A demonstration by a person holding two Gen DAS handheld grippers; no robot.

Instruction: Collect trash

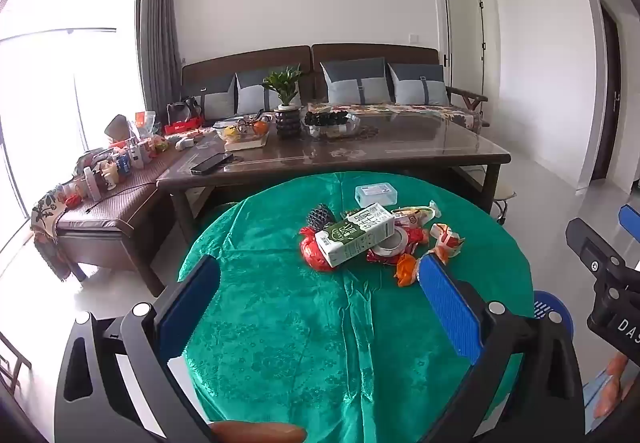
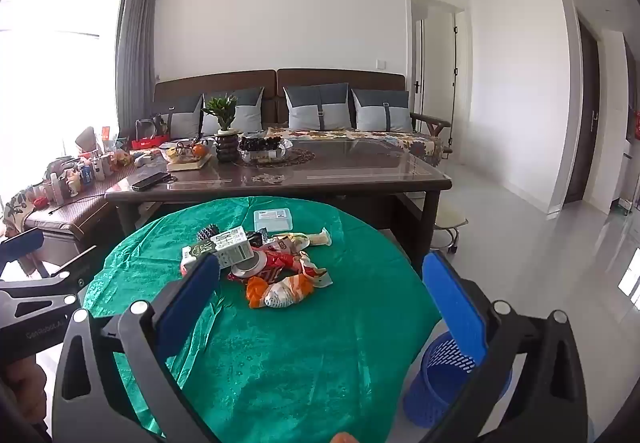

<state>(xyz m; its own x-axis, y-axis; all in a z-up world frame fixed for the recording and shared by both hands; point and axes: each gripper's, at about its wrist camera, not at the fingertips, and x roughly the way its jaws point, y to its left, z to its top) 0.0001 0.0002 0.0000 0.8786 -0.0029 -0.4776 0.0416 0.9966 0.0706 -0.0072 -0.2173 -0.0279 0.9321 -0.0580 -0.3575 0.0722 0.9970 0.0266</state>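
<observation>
A heap of trash lies on the far half of the round green table (image 1: pixel 280 323). In it are a green and white milk carton (image 1: pixel 354 239), red wrappers (image 1: pixel 316 257), a tape roll (image 1: pixel 390 243) and an orange wrapper (image 1: pixel 405 269). My left gripper (image 1: pixel 319 263) hovers over the table short of the heap, open wide and empty. In the right wrist view my right gripper (image 2: pixel 321 262) is also open and empty, short of the carton (image 2: pixel 230 247) and a white and orange wrapper (image 2: pixel 280 293). A blue slotted bin (image 2: pixel 444 383) stands on the floor at the table's right.
A clear lidded box (image 1: pixel 376 193) and a black spiky item (image 1: pixel 320 217) lie behind the heap. Beyond the green table stands a dark glass-topped coffee table (image 1: pixel 400 151) with a plant and bowls, then a sofa (image 1: pixel 312 59). A cluttered bench (image 1: pixel 104 203) is at left.
</observation>
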